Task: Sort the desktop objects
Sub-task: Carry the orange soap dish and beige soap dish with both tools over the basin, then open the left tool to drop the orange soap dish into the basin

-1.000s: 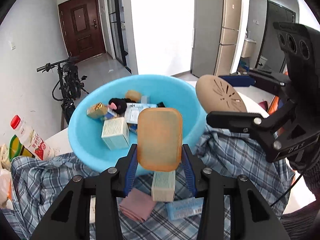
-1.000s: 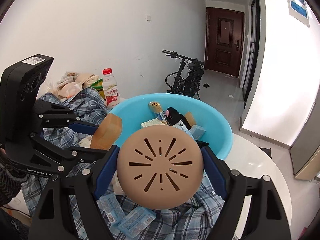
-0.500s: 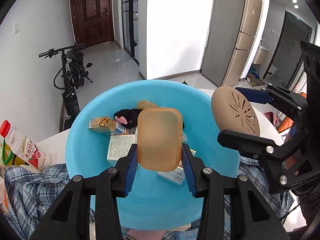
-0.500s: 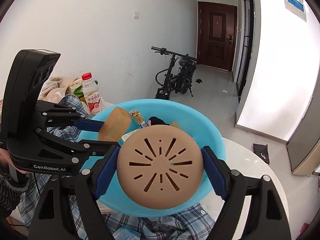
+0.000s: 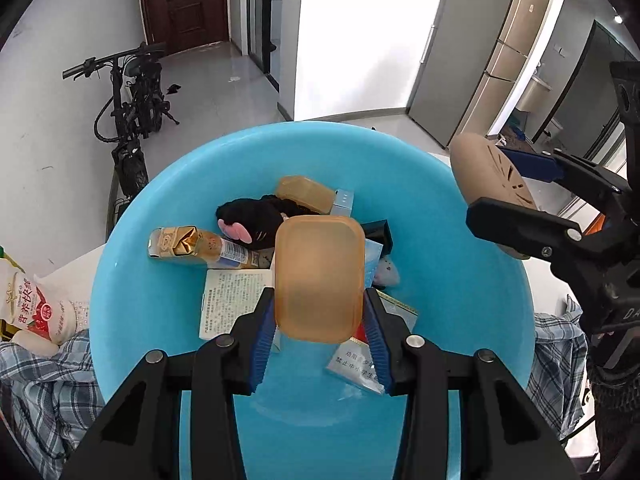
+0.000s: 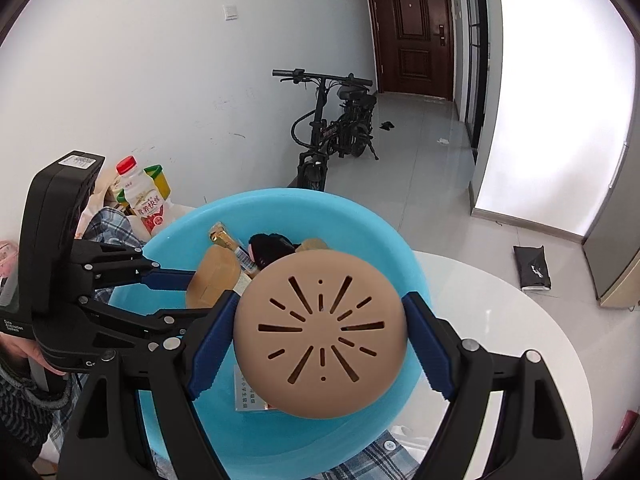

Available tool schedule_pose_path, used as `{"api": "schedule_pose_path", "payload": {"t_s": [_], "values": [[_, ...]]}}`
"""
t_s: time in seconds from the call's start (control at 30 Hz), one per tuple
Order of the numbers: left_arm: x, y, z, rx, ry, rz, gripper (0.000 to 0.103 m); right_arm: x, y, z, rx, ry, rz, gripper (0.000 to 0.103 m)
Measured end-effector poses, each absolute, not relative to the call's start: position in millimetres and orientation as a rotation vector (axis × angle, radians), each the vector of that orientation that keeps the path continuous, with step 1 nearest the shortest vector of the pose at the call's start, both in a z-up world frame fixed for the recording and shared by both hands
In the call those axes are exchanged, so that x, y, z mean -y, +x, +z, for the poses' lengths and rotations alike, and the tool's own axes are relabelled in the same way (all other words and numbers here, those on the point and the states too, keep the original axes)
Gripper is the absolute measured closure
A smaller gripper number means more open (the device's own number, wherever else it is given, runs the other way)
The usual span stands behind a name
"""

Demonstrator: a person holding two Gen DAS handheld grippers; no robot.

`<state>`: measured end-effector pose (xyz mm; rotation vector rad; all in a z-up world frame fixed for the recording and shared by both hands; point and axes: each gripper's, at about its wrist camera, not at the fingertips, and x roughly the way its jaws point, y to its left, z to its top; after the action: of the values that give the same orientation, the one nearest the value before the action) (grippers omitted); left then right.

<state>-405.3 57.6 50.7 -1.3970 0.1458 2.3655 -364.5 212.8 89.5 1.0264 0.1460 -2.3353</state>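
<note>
My left gripper point(image 5: 320, 328) is shut on an orange rounded soap-box lid point(image 5: 320, 278) and holds it above the inside of the blue basin point(image 5: 460, 320). My right gripper point(image 6: 320, 344) is shut on a round tan slotted disc point(image 6: 320, 332), held over the same basin point(image 6: 360, 220) near its right side. In the left wrist view the disc point(image 5: 490, 188) hangs over the basin's right rim. The basin holds a gold-wrapped bottle point(image 5: 192, 246), a black plush paw point(image 5: 256, 220), paper boxes point(image 5: 232, 300) and another orange piece point(image 5: 306, 194).
A yogurt bottle point(image 6: 142, 196) and snack bags stand left of the basin on the checked cloth point(image 5: 44, 380). The white round table point(image 6: 500, 320) extends to the right. A bicycle point(image 6: 336, 124) stands on the floor beyond. A sleeved hand point(image 6: 24, 360) holds the left gripper.
Both grippers moved forward from above the checked cloth to above the basin, each still holding its piece. The loose items on the cloth have dropped out of view.
</note>
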Motion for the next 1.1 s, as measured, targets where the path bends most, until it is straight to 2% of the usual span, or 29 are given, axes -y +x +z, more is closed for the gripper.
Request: {"api": "schedule_pose_path", "payload": {"t_s": [0.4, 0.8, 0.87, 0.9, 0.93, 1.1], "values": [[-76, -431, 26, -0.216, -1.473, 2.331, 0.058, -205, -388, 71, -0.165, 1.121, -2.303, 0.022], [-95, -445, 12, -0.366, -1.508, 2.301, 0.058, -195, -410, 53, -0.164, 1.174, -2.284, 0.022], [-95, -449, 12, -0.359, -1.506, 2.312, 0.043, -195, -410, 54, -0.171, 1.174, -2.282, 0.022], [-95, -451, 13, -0.347, -1.498, 2.326, 0.022, -194, -410, 54, -0.177, 1.174, -2.281, 0.022], [-94, -451, 15, -0.33, -1.482, 2.341, 0.016, -194, -410, 54, -0.18, 1.174, -2.28, 0.022], [-82, -441, 29, -0.32, -1.432, 2.367, 0.016, -195, -410, 55, -0.174, 1.174, -2.279, 0.022]]}}
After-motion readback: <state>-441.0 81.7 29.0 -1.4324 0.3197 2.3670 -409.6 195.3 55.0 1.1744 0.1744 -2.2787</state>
